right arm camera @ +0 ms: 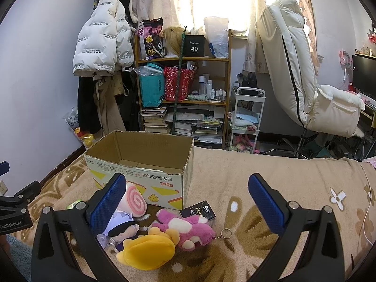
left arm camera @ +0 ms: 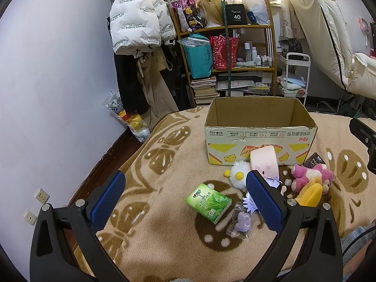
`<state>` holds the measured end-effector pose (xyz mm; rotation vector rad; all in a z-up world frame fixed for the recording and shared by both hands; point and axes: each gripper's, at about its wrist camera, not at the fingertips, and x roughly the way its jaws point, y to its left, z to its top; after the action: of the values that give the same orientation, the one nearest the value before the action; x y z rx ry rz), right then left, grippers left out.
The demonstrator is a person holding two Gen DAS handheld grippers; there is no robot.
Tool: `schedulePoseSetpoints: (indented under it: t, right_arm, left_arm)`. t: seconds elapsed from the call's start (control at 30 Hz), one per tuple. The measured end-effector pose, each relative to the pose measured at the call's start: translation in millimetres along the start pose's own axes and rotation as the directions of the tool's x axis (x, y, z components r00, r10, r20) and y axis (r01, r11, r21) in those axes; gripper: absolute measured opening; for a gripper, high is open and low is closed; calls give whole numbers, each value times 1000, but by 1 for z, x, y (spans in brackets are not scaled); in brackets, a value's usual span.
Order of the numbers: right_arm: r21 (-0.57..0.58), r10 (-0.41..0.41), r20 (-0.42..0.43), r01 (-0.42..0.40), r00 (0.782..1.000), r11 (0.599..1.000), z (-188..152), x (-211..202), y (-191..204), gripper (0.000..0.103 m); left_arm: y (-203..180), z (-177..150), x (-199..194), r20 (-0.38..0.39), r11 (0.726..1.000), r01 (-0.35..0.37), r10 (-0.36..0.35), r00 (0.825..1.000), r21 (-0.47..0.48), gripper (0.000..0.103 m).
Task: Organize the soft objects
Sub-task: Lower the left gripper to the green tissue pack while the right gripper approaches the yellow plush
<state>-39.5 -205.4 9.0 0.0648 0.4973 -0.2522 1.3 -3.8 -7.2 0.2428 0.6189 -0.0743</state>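
An open brown cardboard box (left arm camera: pixel 259 130) with yellow cheese prints on its white front stands on a beige blanket with brown butterfly patterns (left arm camera: pixel 164 230); everything else lies on the near side of that box.

The left gripper (left arm camera: pixel 185 196) has its blue-padded jaws spread wide and grips nothing. A green rectangular tissue pack (left arm camera: pixel 208 202) lies on the blanket between the jaws, touching neither pad. Nearer the right-hand pad sits a small purple toy in a clear plastic bag (left arm camera: pixel 242 221). A fluffy white flower plush with a yellow centre (left arm camera: pixel 239 174) lies just in front of the box, beside a pink swirl-roll plush (left arm camera: pixel 264 162) that leans against the box's front.

The right gripper (right arm camera: pixel 185 197) is likewise spread and empty. Between its jaws, in front of the box, lie a pink plush bear (right arm camera: pixel 185 226) with a metal key ring and a yellow plush toy (right arm camera: pixel 146 250), touching one another. A small doll with a dark hat (right arm camera: pixel 122 231) rests by the left-hand pad. A small black packet (right arm camera: pixel 198 209) lies just beside the box's near corner.
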Motion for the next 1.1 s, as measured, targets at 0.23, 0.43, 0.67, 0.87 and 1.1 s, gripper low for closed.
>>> schedulePoseSetpoints:
  t: [0.23, 0.43, 0.67, 0.87, 1.1]
  right_arm:
    - [0, 0, -2, 0, 1000, 1000, 0, 0, 5, 103]
    - [7, 2, -25, -2, 1000, 1000, -5, 7, -11, 103]
    - [-6, 13, -71, -13, 997, 1000, -9, 12, -8, 103]
    - [7, 42, -148, -42, 988, 999, -5, 24, 3, 103]
    - [30, 78, -200, -73, 977, 997, -6, 38, 9, 103]
  left_arm:
    - [2, -5, 4, -11, 1000, -1, 1, 1000, 6, 101]
    - [-3, -3, 11, -50, 1000, -8, 9, 999, 25, 101]
    - [-7, 1, 29, -134, 999, -10, 17, 991, 49, 101]
    - [-9, 2, 46, -200, 999, -13, 23, 979, 51, 101]
    - [-13, 19, 57, -234, 997, 32, -15, 972, 69, 101]
